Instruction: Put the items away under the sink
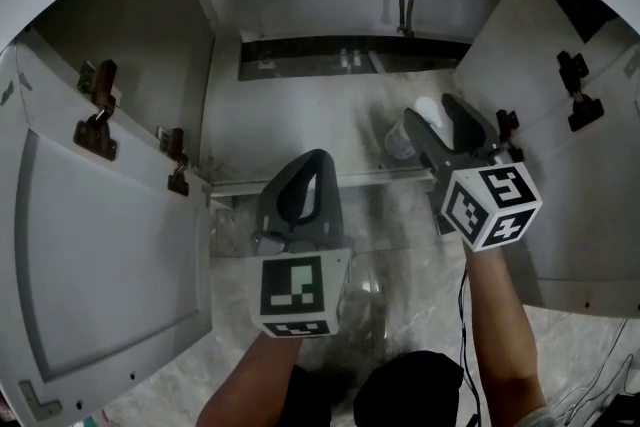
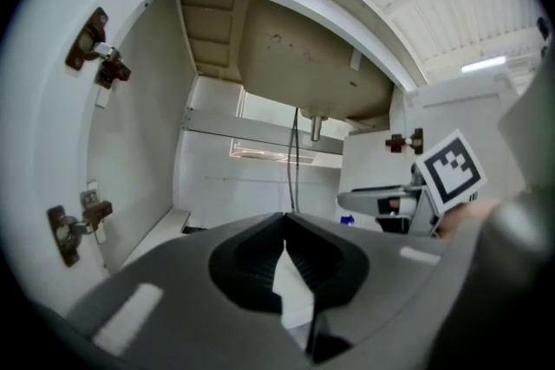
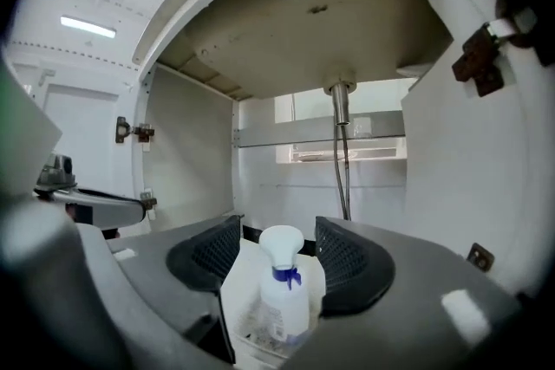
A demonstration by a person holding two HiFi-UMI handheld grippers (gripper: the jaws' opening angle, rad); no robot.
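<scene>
White spray bottle (image 3: 282, 301) stands upright between my right gripper's (image 3: 277, 223) parted jaws (inside the sink cabinet (image 3: 186, 165)); my left gripper (image 2: 284, 218) is empty, jaws together.

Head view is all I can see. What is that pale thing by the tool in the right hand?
Observer: The right gripper view shows a spray bottle, white head with a blue collar, standing upright between the jaws of the right gripper.
Operator: Is it squeezed tight?
Observer: It seems not. That view shows the jaws apart, with white cabinet floor visible on both sides of the bottle.
Operator: And the other tool, is it carrying anything?
Observer: No. The left gripper view shows the left gripper with its jaw tips together and nothing between them.
</scene>
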